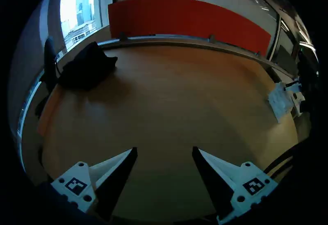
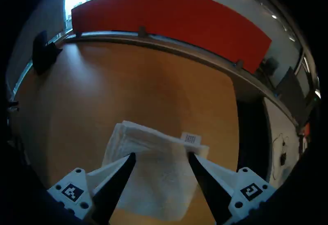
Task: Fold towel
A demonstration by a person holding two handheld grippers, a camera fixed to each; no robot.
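Observation:
A white towel (image 2: 158,171) lies folded into a thick pad on the wooden table (image 2: 135,85), with a small label tag (image 2: 191,138) at its far right corner. My right gripper (image 2: 160,155) is open just above it, its two fingers spread over the towel's near half without pressing on it. In the left gripper view, my left gripper (image 1: 164,151) is open over bare wooden table (image 1: 172,94), with nothing between its fingers.
A black bag (image 1: 86,67) sits at the table's far left, also seen as the bag (image 2: 43,53). A red partition (image 1: 184,18) runs along the far edge. A white sheet-like object (image 1: 281,100) lies near the right edge. A white desk with cables (image 2: 283,151) stands to the right.

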